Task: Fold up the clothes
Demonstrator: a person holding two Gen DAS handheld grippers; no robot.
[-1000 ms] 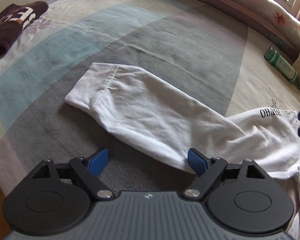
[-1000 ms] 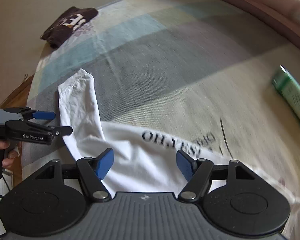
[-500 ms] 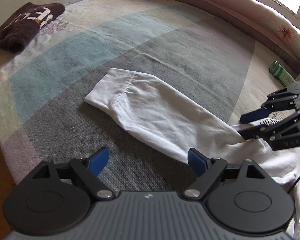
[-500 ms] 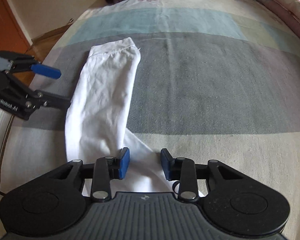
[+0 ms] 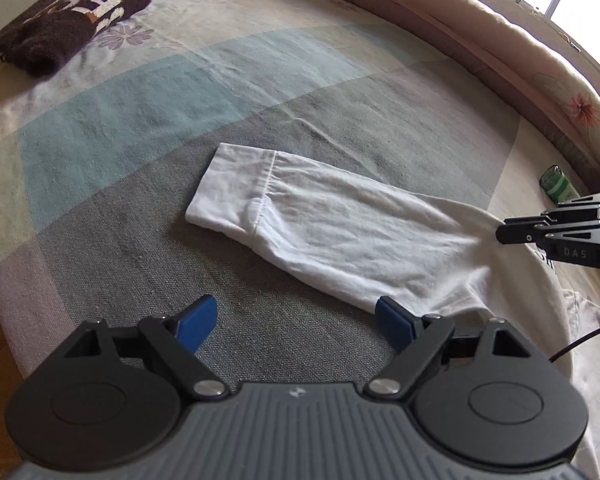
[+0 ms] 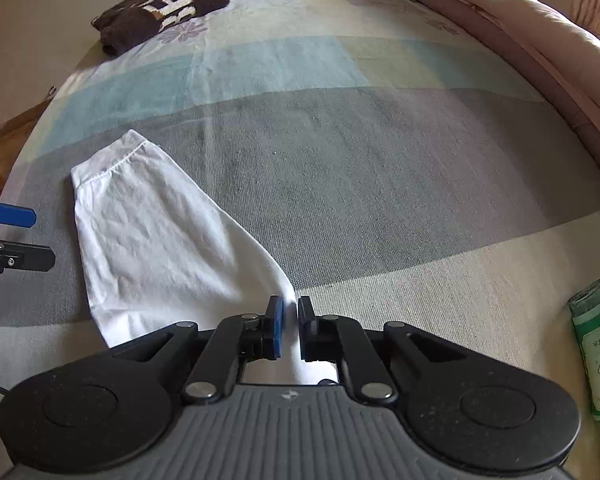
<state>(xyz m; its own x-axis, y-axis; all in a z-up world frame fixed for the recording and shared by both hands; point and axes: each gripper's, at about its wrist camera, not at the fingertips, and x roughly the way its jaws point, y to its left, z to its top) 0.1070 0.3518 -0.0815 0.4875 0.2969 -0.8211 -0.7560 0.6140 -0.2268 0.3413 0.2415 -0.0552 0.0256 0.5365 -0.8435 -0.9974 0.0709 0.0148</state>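
- White shirt [image 5: 380, 232] lies on the bed [image 5: 260, 92]. One long sleeve [image 6: 152, 240] stretches flat over the grey band of the bedspread; the body of the shirt runs off toward the lower right of the left wrist view.
- Right tool [image 6: 288, 322]: pads nearly together, a pinch of white cloth between them, at the place where the sleeve joins the body. Cloth fans out from that pinch toward the cuff [image 5: 228, 196].
- Left tool [image 5: 296, 320]: pads wide apart, nothing between them. It hangs over the grey bedspread just short of the sleeve's near edge; its right pad sits close to the underarm end.
- Key relation: the sleeve's long axis runs from the right tool's pinch away to the cuff. In the left view it lies crosswise, cuff up-left, pinch at right. The left tool is nearer the cuff end; the right tool has the shoulder end.
- Our judgement: any fold of the sleeve would pivot about the pinched end, with the cuff free to travel.
- Against the frame half a second ago: right tool pads were part open astride the cloth, now closed on it. Left tool looks as wide as before; the sleeve lies much the same.
- Also on the bed: a folded brown garment [image 5: 64, 20] at the far corner, a green bottle [image 6: 596, 344] at the right.
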